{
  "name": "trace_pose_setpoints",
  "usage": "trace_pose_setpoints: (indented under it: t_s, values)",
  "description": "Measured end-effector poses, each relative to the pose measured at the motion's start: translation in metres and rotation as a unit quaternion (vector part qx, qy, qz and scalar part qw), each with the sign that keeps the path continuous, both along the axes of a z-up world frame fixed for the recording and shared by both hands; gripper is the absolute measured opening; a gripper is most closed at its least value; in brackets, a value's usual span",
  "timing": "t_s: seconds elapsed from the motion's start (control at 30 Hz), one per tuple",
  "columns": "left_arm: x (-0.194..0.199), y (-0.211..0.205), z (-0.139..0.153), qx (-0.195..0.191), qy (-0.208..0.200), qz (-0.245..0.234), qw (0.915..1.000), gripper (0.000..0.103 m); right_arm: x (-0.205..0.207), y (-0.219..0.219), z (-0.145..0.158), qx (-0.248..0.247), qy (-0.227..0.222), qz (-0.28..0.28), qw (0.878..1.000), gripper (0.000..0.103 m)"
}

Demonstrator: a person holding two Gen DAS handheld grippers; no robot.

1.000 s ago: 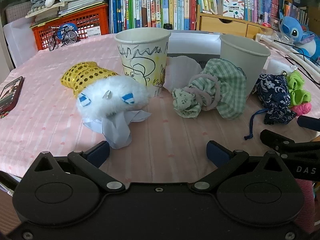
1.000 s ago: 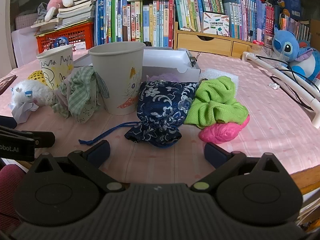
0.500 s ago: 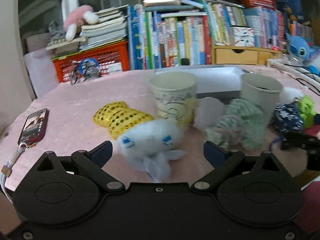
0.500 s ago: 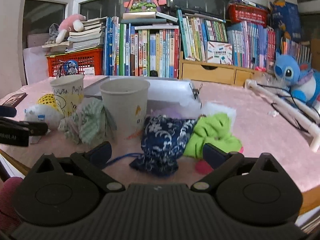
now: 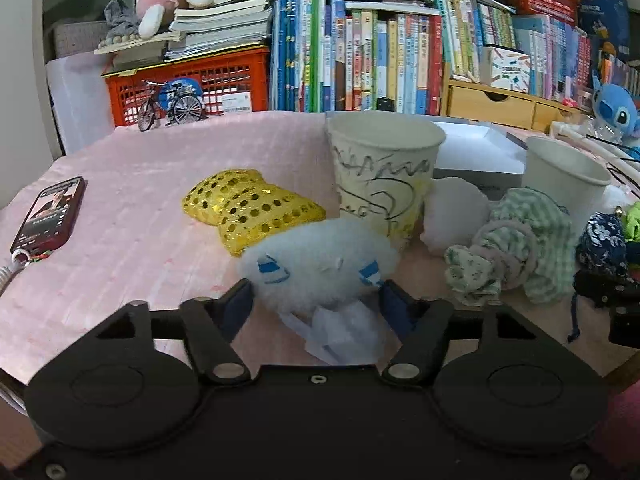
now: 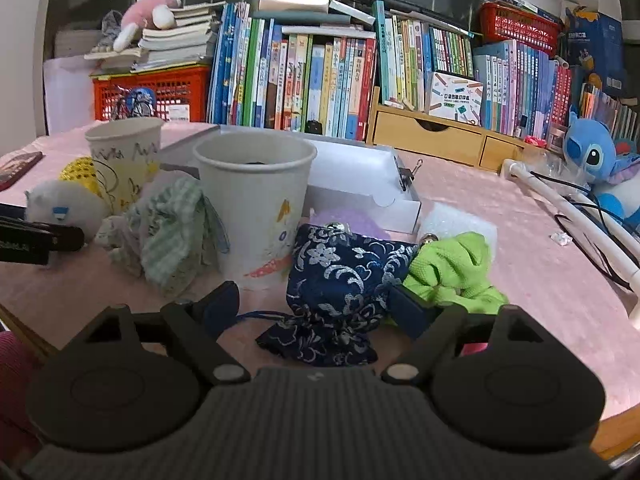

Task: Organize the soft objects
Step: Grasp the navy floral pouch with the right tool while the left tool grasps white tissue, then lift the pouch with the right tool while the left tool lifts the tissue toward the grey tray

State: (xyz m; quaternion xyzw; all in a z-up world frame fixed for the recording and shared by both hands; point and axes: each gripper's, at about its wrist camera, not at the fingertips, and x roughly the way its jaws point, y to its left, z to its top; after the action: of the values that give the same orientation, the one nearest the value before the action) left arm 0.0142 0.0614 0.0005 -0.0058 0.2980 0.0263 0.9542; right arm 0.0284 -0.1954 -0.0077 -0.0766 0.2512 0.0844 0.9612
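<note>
A white fluffy toy [image 5: 316, 264] with blue marks lies on the pink tablecloth between the fingers of my left gripper [image 5: 316, 298]. Its jaws are closing and the pads stand right at the fluff, which is not squeezed. In the right wrist view a navy flowered pouch [image 6: 340, 272] lies between the fingers of my right gripper [image 6: 314, 304]. Those jaws are closing too, and the left pad is still clear of the cloth. A lime green scrunchie [image 6: 456, 268] rests against the pouch's right side. A green checked cloth [image 5: 536, 240] and a gold sequin pouch [image 5: 248, 208] lie nearby.
A scribbled paper cup [image 5: 380, 176] stands just behind the toy, and a plain paper cup [image 6: 252, 208] stands left of the pouch. Behind the cups lies a white box [image 6: 360, 184]. A phone [image 5: 48, 216] lies at the far left. Books and a blue plush line the back.
Both grippers have moved forward onto the table and narrowed their jaws. The white toy now sits between the left fingers and the navy pouch between the right fingers.
</note>
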Motion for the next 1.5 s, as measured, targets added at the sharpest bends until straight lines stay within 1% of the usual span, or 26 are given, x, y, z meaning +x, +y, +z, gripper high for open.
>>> trace_pose_setpoints:
  t_s: [0.1,0.17,0.2,0.23,0.27,0.3,0.37,0.47,0.63,0.73,1.03,1.5]
  values:
    - [0.001,0.006,-0.001,-0.009,-0.003,0.0,1.0,0.056,0.002,0.002,-0.002,-0.007,0.003,-0.003,1.0,0.083]
    - [0.0,0.007,-0.001,-0.008,-0.006,0.0,1.0,0.048,0.004,0.001,-0.002,-0.007,0.004,-0.008,1.0,0.077]
    - [-0.001,0.008,-0.002,-0.007,-0.007,-0.001,0.9999,0.047,0.004,0.001,-0.002,-0.006,0.004,-0.011,1.0,0.076]
    - [-0.001,0.009,-0.002,-0.009,-0.007,-0.003,0.9999,0.044,0.003,0.001,-0.002,-0.005,0.003,-0.013,1.0,0.073]
    - [-0.002,0.01,-0.002,-0.012,-0.007,-0.005,0.9999,0.038,0.003,0.0,-0.001,-0.006,0.003,-0.017,1.0,0.069]
    - [-0.002,0.011,-0.002,-0.015,-0.006,-0.005,0.9999,0.037,0.003,0.0,0.0,-0.007,0.003,-0.022,1.0,0.067]
    - [-0.004,0.013,-0.002,-0.019,-0.009,-0.008,0.9997,0.032,0.003,-0.001,0.001,-0.01,0.002,-0.034,0.999,0.056]
    - [-0.006,0.013,0.0,-0.019,-0.015,-0.011,0.9997,0.028,0.004,-0.003,0.004,-0.004,0.006,-0.035,0.999,0.053]
    - [-0.012,0.014,0.003,-0.019,-0.023,-0.014,0.9995,0.025,0.002,0.0,0.008,-0.01,-0.004,-0.038,0.999,0.049]
    - [-0.016,0.014,0.007,-0.023,-0.028,-0.017,0.9992,0.025,0.0,-0.001,0.012,-0.008,-0.013,-0.042,0.999,0.048]
    - [-0.023,0.014,0.016,-0.029,-0.041,-0.024,0.9985,0.025,-0.006,-0.002,0.025,-0.002,-0.037,-0.046,0.998,0.047]
    - [-0.03,0.011,0.031,-0.033,-0.051,-0.032,0.9976,0.025,-0.013,-0.01,0.034,0.016,-0.059,-0.045,0.997,0.046]
